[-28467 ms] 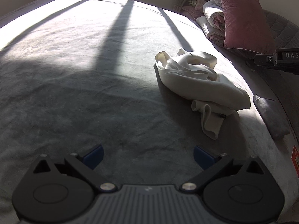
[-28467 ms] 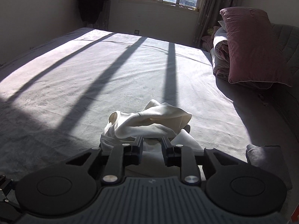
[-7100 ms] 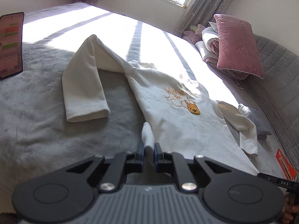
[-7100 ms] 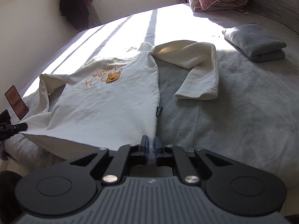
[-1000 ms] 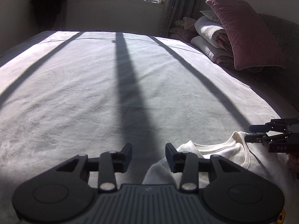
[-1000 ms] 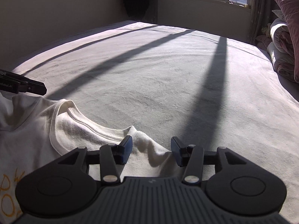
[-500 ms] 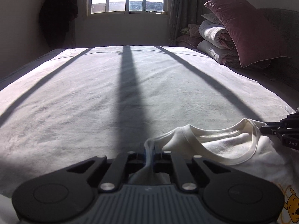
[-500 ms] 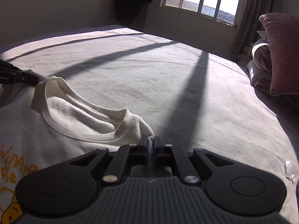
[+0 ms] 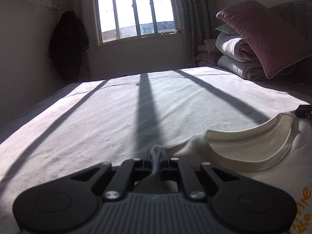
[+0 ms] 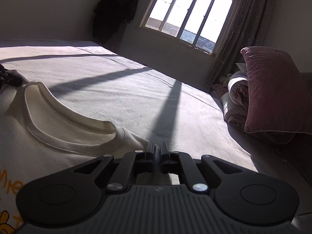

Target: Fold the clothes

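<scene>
A cream sweatshirt (image 9: pixel 243 156) with orange lettering lies front up on the grey bed (image 9: pixel 117 117), its round neckline facing the window. My left gripper (image 9: pixel 155 156) is shut on the sweatshirt's shoulder, left of the neckline. My right gripper (image 10: pixel 158 150) is shut on the other shoulder, right of the neckline (image 10: pixel 58 124). Both shoulders are raised a little off the bed. The tip of the right gripper shows at the right edge of the left wrist view (image 9: pixel 305 111), and the left gripper's tip shows at the left edge of the right wrist view (image 10: pixel 9 79).
A dark pink pillow (image 9: pixel 263 35) rests on rolled quilts (image 9: pixel 234 58) at the bed's far right by the headboard. A window (image 9: pixel 136 9) and a hanging dark coat (image 9: pixel 68 44) are on the far wall. Sunlit bedspread stretches ahead of both grippers.
Both grippers, shut on the shoulders, have lifted and tilted up, so more of the window and wall shows. The neckline is pulled tauter between them.
</scene>
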Action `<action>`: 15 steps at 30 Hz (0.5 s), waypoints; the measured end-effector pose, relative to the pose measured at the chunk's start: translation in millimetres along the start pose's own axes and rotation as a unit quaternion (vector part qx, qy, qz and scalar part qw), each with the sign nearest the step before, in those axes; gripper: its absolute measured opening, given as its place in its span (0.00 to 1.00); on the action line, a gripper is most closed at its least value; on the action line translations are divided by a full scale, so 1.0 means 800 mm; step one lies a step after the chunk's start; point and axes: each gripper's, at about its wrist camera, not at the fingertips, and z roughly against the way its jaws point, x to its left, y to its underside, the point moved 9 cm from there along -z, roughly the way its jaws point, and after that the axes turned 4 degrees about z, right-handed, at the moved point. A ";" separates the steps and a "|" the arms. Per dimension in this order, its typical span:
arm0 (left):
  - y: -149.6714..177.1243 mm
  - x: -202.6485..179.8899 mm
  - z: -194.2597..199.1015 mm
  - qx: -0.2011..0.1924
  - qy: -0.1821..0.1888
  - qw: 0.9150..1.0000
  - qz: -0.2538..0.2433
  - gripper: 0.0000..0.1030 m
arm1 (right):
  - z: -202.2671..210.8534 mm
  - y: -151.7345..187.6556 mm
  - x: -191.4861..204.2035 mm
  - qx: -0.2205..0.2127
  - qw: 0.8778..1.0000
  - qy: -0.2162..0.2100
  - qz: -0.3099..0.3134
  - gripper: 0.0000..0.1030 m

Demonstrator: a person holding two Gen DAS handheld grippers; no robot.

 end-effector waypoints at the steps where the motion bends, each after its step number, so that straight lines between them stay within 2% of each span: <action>1: -0.001 0.000 -0.009 0.004 -0.002 1.000 -0.001 0.06 | -0.007 -0.002 0.002 0.002 1.000 0.002 0.004 0.05; 5: 0.002 -0.003 -0.046 0.020 -0.009 1.000 -0.005 0.07 | -0.040 0.004 0.009 0.021 1.000 0.008 0.013 0.05; 9: 0.024 -0.009 -0.077 0.046 -0.013 0.999 -0.020 0.07 | -0.071 0.026 0.018 0.049 0.999 0.007 0.016 0.05; 15: 0.035 -0.003 -0.089 0.076 -0.002 0.997 -0.001 0.09 | -0.087 0.042 0.033 0.094 0.995 -0.009 0.030 0.09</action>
